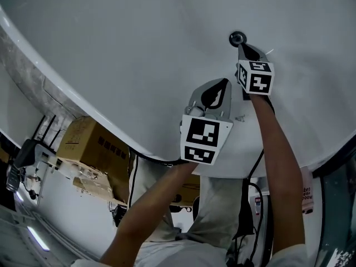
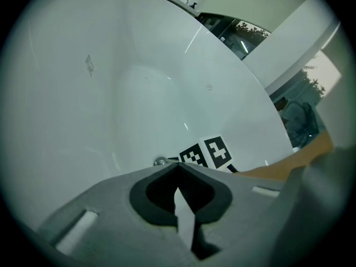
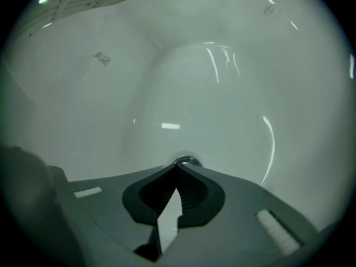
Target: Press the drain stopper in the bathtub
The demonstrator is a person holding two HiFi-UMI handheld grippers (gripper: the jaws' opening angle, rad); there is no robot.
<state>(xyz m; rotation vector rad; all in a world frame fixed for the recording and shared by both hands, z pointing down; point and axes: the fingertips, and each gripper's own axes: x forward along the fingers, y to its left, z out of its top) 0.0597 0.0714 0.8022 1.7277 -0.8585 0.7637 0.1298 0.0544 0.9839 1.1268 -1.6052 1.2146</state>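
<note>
The right gripper, jaws closed on nothing, points at the drain stopper in the bathtub, while the head view alone shows the left gripper, also closed, nearer the rim.

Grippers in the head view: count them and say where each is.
2. The left gripper is inside the bathtub, near its rim, jaws shut. The right gripper is farther in, shut tips right by the drain stopper. None seem hidden.
</note>
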